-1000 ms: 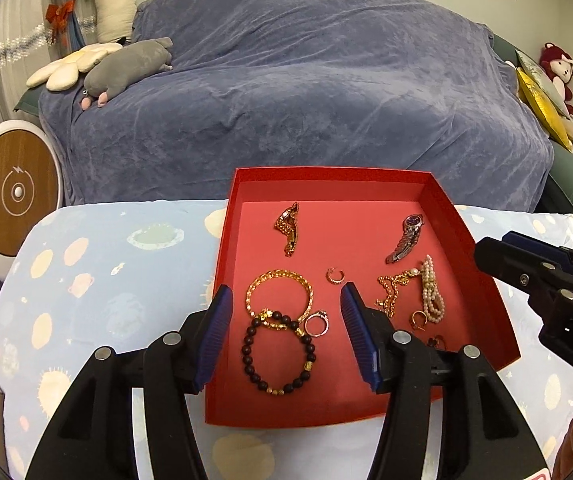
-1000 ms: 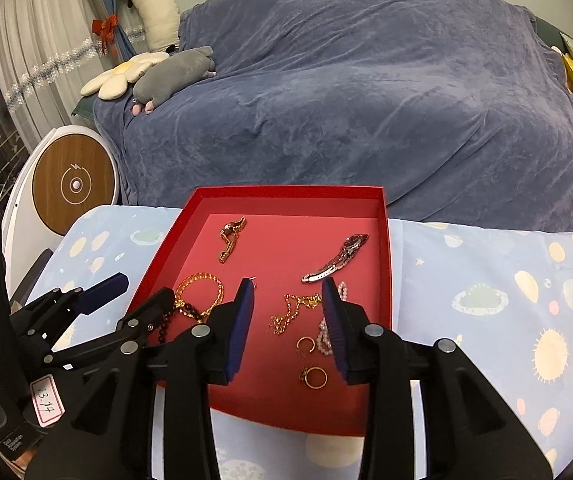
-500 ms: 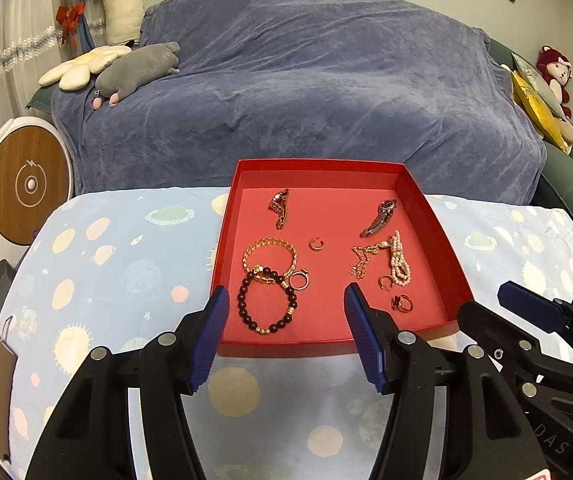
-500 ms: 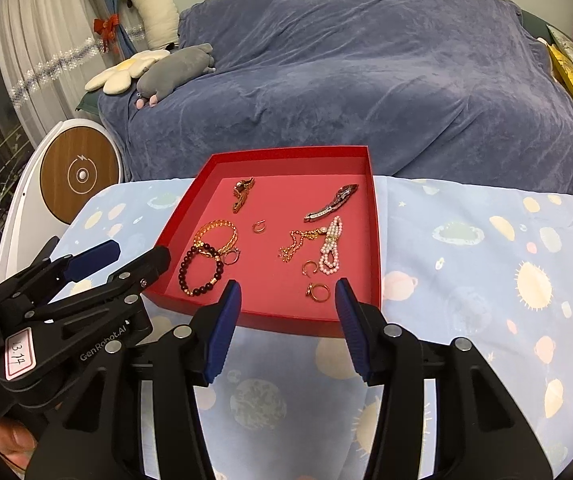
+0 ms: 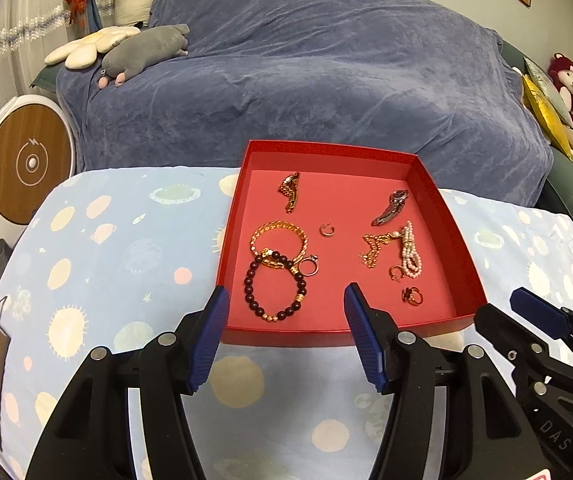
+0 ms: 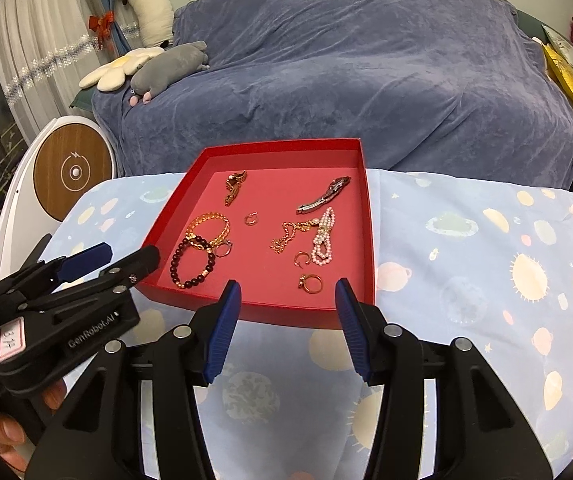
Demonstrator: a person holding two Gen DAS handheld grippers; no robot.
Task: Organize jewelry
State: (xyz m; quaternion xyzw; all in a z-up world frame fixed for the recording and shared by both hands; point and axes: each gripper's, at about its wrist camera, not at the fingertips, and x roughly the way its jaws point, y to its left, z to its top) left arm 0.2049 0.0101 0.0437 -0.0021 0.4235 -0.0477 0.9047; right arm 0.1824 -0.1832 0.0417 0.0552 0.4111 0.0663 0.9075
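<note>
Both grippers pulled back from red tray (image 5: 462, 256), left gripper (image 5: 286, 336) and right gripper (image 6: 287, 322) spread, empty.

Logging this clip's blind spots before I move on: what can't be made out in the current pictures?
- Small ring and hoop earring, left wrist view: too small to make out stones or clasps.
- Gold bangle and dark bead bracelet: overlapping; tangled or not, unclear.
- Near wall of the red tray, right wrist view: partly covered by the right gripper fingers.
- Left gripper, right wrist view: side-on, its opening unreadable there.
</note>
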